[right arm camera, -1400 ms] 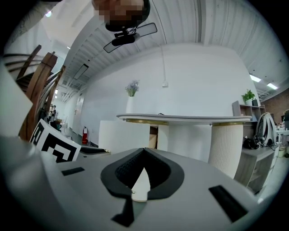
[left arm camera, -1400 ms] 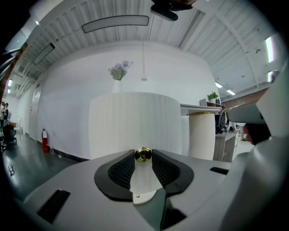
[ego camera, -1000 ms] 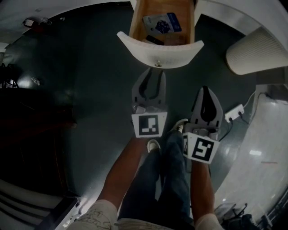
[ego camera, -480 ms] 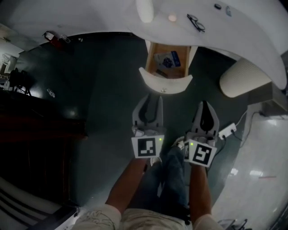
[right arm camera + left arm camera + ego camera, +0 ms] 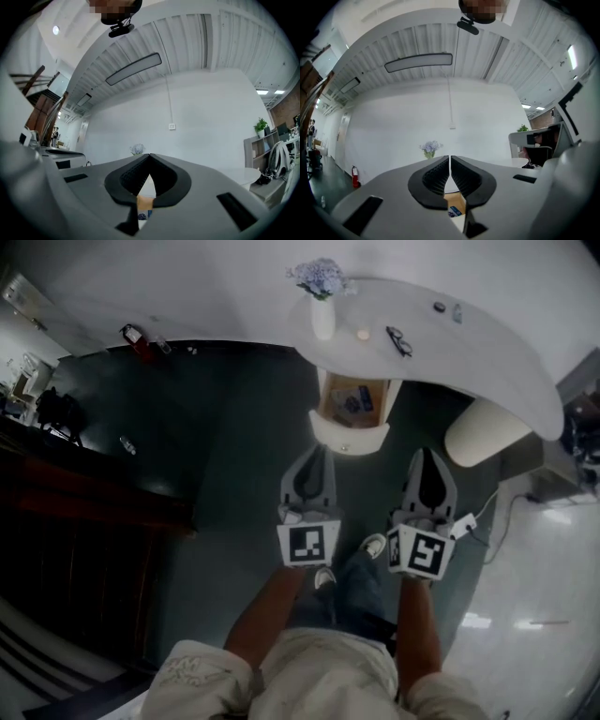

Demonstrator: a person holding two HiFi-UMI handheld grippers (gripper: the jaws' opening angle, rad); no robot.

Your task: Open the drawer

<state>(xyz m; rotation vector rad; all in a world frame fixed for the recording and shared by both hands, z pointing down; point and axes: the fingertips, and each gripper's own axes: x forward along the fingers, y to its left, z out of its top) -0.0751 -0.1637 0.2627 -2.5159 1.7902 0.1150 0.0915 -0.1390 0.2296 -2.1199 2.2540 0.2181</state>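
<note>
The drawer [image 5: 352, 401] stands pulled out from under the white curved desk [image 5: 487, 352]. Its wooden inside holds a blue packet [image 5: 357, 401], and its white rounded front [image 5: 349, 438] faces me. My left gripper [image 5: 316, 454] hangs just short of that front without touching it. Its jaws have just been closing and are now shut with nothing between them [image 5: 450, 159]. My right gripper [image 5: 427, 456] is beside it to the right, shut and empty [image 5: 150, 155]. Both point level at the far white wall. A strip of the drawer's wood [image 5: 454, 202] shows below the left jaws.
A vase of flowers [image 5: 322, 296], glasses [image 5: 398, 338] and small items sit on the desk. A white ribbed cylinder [image 5: 480, 432] stands right of the drawer. A power strip with cable [image 5: 466, 519] lies on the floor. Dark wooden furniture [image 5: 84, 502] fills the left. A fire extinguisher [image 5: 137, 339] stands by the wall.
Both grippers rose and the head view drew back, so the drawer looks smaller and the desk top came into view. The left jaws went from open to shut.
</note>
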